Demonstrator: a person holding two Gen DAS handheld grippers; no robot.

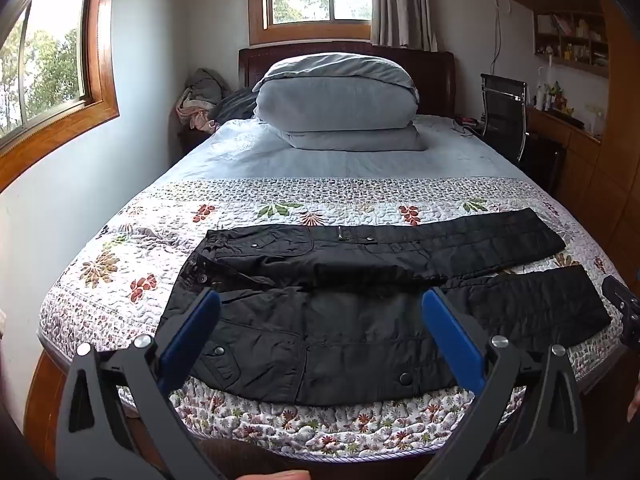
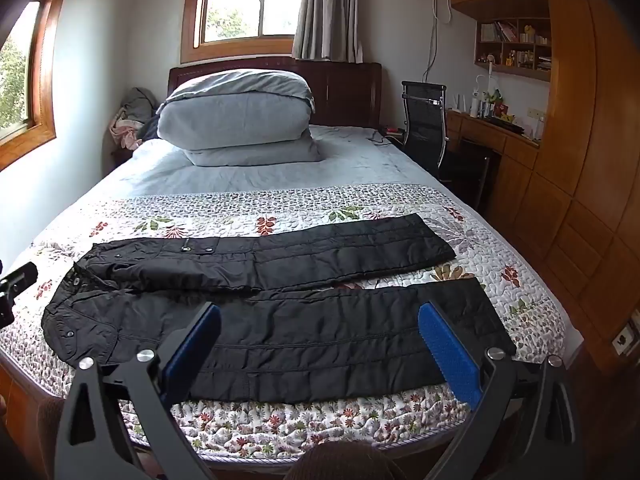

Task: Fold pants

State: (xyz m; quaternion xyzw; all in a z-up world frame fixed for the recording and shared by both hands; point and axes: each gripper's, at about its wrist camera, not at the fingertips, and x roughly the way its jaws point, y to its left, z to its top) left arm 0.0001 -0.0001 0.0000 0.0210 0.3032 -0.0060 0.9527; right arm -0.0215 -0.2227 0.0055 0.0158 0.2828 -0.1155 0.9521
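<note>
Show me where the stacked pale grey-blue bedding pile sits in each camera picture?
Left wrist view: stacked pale grey-blue bedding pile sits top centre, against the dark wooden headboard.
Right wrist view: the pile sits upper left of centre.
Shared landmark: black mesh office chair, right of the pile.

we see bare quilt [image 1: 168,216] round the black pants [image 1: 340,340], open bed between pants and stacked pillows [image 1: 336,100], chair [image 2: 424,128] and cabinets [image 2: 580,200] crowding the right side
</note>
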